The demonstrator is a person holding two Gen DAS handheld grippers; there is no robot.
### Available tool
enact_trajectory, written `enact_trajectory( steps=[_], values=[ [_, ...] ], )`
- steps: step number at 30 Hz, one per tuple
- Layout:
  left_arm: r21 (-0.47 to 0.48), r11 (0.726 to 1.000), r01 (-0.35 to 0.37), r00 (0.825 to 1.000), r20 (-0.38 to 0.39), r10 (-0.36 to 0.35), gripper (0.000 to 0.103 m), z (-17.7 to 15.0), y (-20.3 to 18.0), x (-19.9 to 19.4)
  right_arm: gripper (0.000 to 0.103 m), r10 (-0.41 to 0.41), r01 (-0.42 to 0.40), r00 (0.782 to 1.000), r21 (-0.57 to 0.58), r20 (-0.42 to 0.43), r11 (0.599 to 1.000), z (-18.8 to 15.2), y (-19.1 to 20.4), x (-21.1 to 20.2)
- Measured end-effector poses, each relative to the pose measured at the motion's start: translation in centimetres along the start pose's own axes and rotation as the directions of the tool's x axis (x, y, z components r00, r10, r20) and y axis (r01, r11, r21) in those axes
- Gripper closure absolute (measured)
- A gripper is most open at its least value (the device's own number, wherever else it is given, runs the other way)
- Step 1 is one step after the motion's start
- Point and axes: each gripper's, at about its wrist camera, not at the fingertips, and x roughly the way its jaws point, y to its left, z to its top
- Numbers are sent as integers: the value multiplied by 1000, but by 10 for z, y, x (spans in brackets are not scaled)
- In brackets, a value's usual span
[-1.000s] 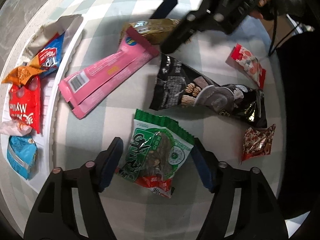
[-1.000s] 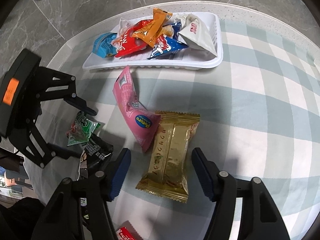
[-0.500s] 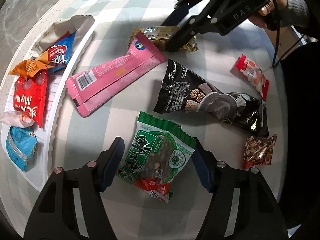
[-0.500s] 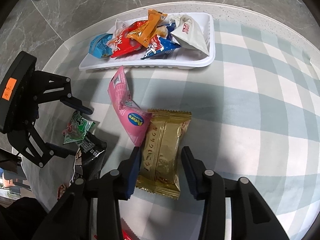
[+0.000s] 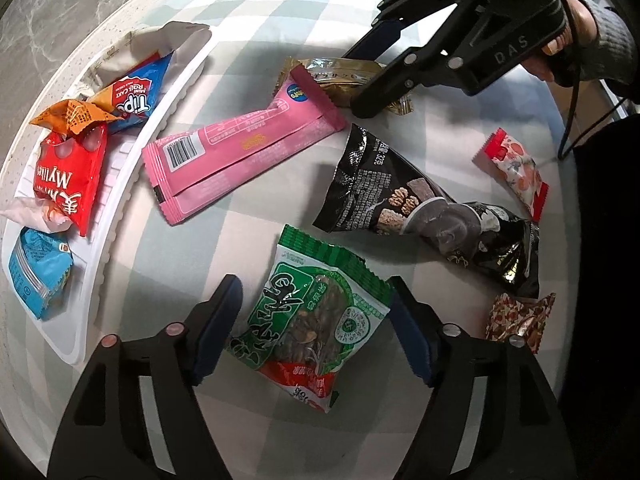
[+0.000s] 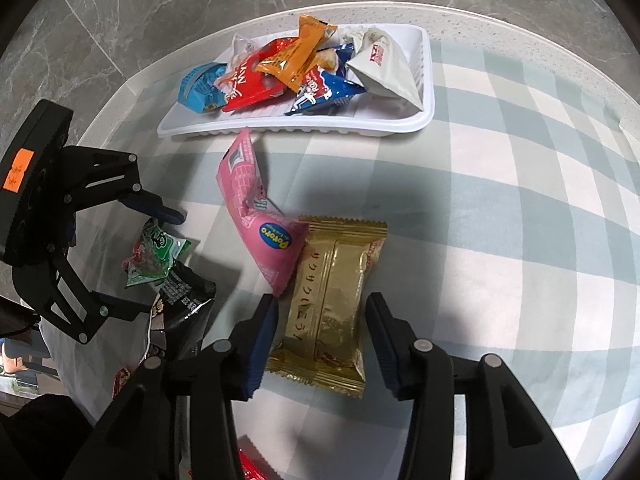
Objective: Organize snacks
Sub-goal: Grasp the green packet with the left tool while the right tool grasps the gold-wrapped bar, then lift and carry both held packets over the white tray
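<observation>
two tools hang nose-down over the checked cloth on the desk (image 6: 520,184), each straddling its own packet. the left tool (image 5: 316,326) has the green snack bag (image 5: 310,320) between its blue pads; the jaws are spreading at this moment and neither pad presses on the wrapper, so the bag just lies flat on the cloth. the right tool (image 6: 320,340) stands over the gold packet (image 6: 332,300) the same way, its jaws also widening, with a sliver of cloth showing on either side of the wrapper. nothing is gripped by either one.

the white tray (image 6: 424,80) sits at the far edge of the desk and already holds a heap: a blue pouch, a red bag, an orange wrapper, a blue cake pack and a white sachet. that looks like the collecting place, so the loose packets are probably waiting their turn. the pink bar (image 5: 244,148) lies with one end overlapping the gold packet's corner and its other end close to the tray rim. the black bag (image 5: 424,212) lies near the green one, and a small red-and-white packet (image 5: 514,172) and a patterned red one (image 5: 520,320) sit apart at the near side.

my guess is each tool is lining up across the narrow width of its packet, since that gives a pinch the thin wrappers won't slip out of.
</observation>
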Motion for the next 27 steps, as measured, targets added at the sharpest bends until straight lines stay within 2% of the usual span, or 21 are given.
enact_trajectory(
  steps=[3, 5, 9, 13, 16, 17, 18, 19, 20, 21, 23, 27],
  values=[
    [-30, 999, -14, 1000, -4, 14, 13, -1, 1, 3, 50, -4, 4, 1000, -2, 2, 1000, 0, 2, 0],
    [-55, 998, -16, 1000, -5, 16, 10, -2, 3, 6, 48, 2, -2, 1000, 4, 3, 1000, 0, 1, 0],
    [-54, 998, -17, 1000, 1, 17, 9, -4, 0, 5, 43, 5, -5, 1000, -5, 0, 1000, 0, 2, 1],
    [-55, 998, -18, 1000, -3, 18, 9, -4, 1, 8, 43, -2, 2, 1000, -10, 5, 1000, 0, 4, 2],
    [-45, 999, -13, 1000, 7, 13, 11, -1, 0, 9, 57, -24, 24, 1000, 0, 17, 1000, -1, 1, 0],
    [-36, 999, -9, 1000, 13, 10, 17, 1, -2, 7, 68, -34, 34, 999, 5, 19, 999, -1, -2, -1],
    [-28, 1000, -5, 1000, 25, 6, 32, 1, -4, 4, 69, -26, 26, 999, 15, 19, 1000, -1, -5, -2],
    [-24, 1000, -3, 999, 33, 4, 42, 1, -5, 1, 70, -16, 16, 1000, 22, 20, 1000, -2, -8, -2],
    [-29, 1000, -9, 999, 39, 10, 61, 2, -6, -2, 70, -15, 14, 1000, 26, 23, 1000, -2, -10, -3],
    [-37, 999, -12, 999, 41, 13, 75, 2, -5, -3, 70, -14, 13, 1000, 27, 23, 1000, -3, -11, -4],
    [-63, 998, -21, 998, 51, 24, 76, 2, -5, -4, 70, 10, -11, 1000, 42, 29, 999, -5, -15, -6],
    [-113, 994, 9, 998, 65, -2, 76, -1, -3, -5, 70, 53, -56, 998, 76, 40, 996, -9, -21, -10]
  ],
)
